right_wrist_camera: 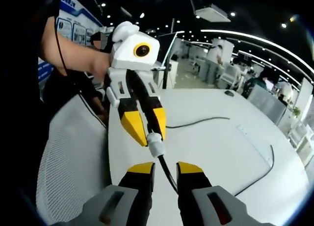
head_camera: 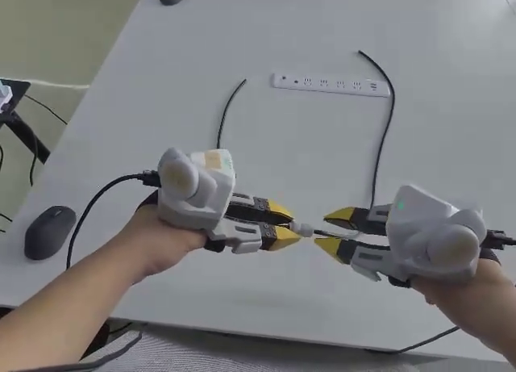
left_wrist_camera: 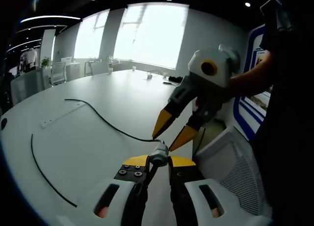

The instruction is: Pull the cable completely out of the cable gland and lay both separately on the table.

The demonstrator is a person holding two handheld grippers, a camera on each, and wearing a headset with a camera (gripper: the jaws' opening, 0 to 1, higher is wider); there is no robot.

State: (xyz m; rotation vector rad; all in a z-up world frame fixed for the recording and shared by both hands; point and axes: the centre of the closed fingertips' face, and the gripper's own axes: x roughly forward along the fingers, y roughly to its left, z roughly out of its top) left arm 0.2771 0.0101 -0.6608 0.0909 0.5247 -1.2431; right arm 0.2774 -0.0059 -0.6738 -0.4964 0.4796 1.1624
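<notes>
Now left gripper [head_camera: 295, 226] clamps the gland [head_camera: 303, 227]; right gripper [head_camera: 321, 231] gapes wide, jaws straddling the cable [head_camera: 379, 158] without pinching.

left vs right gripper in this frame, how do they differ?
Jaws: the left gripper, yellow-tipped, is shut; the right gripper, also yellow-tipped, is open.
Load: the left gripper holds the small white cable gland at its tips. The right gripper only straddles the thin black cable coming out of the gland, with one jaw on each side and no pinch.
Shared: same build, held tip to tip over the white table.
</notes>
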